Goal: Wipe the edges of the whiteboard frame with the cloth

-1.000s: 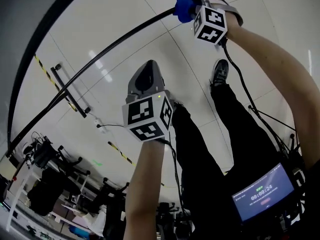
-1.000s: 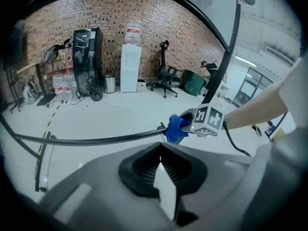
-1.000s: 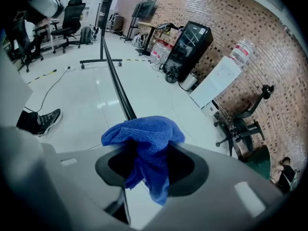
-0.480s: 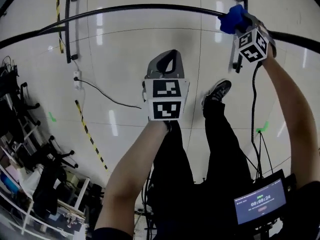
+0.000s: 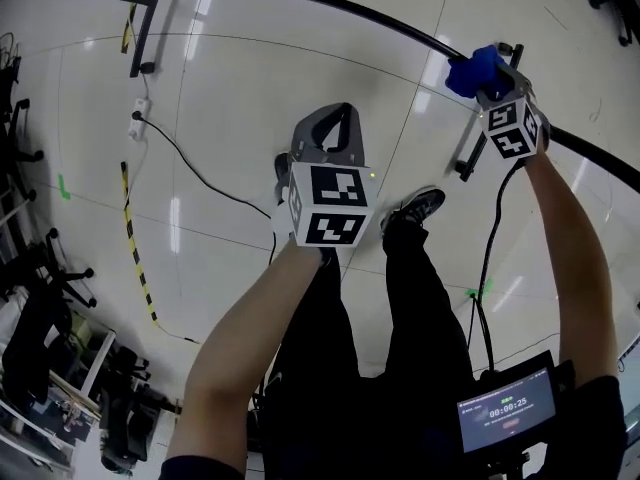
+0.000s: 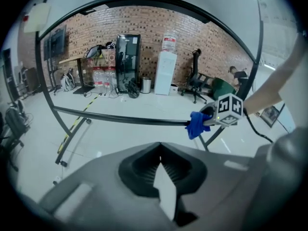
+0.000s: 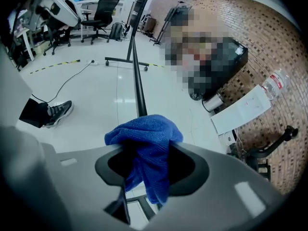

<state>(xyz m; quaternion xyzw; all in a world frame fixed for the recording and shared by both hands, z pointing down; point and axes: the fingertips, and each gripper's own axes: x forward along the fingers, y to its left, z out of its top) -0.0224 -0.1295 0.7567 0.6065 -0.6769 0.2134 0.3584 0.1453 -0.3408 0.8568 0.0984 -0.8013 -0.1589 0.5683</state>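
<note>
Over the white floor [image 5: 250, 118], my right hand-held gripper [image 5: 482, 74] held the blue cloth [image 7: 144, 138] against the whiteboard frame [image 5: 350, 8]; my left hand-held gripper [image 6: 160, 153] was closed, empty.

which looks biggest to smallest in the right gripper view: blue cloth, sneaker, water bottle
1. blue cloth: largest by far, though it is also nearest the camera.
2. sneaker and water bottle: they look about alike, so they are not ranked against each other.

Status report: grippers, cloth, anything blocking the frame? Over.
Right gripper shut on blue cloth, cloth against the black frame bar. Left gripper shut, empty, off the frame. Nothing seen blocking the bar.
</note>
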